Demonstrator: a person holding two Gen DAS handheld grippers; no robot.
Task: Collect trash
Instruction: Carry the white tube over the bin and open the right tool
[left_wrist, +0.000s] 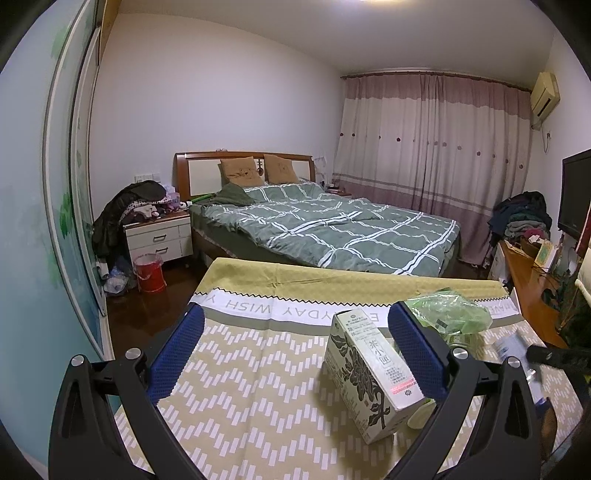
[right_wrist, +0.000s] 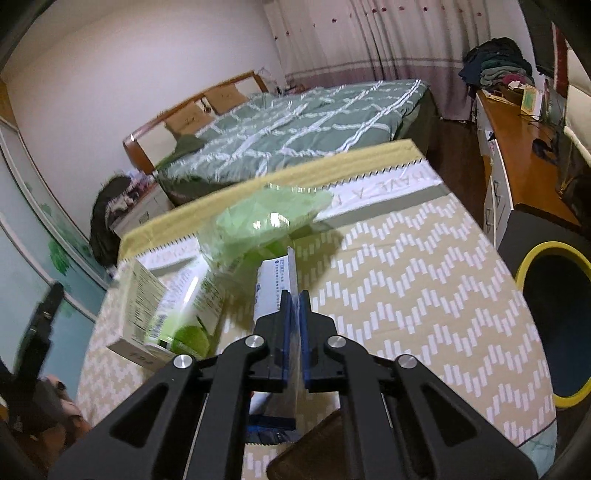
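Right gripper (right_wrist: 294, 314) clamped on flat wrapper (right_wrist: 275, 284), long axis pointing up-frame; bin (right_wrist: 554, 321) at right edge, near. Left gripper (left_wrist: 295, 354) wide open, empty, carton (left_wrist: 369, 376) by its right finger.

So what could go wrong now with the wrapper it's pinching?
1. The right tool grips only the thin edge of the white wrapper, so it might slip out on the way to the yellow-rimmed bin.
2. The green plastic bag lies right ahead; a swing might knock it.
3. The open left tool is close to the tea box and might tip it.
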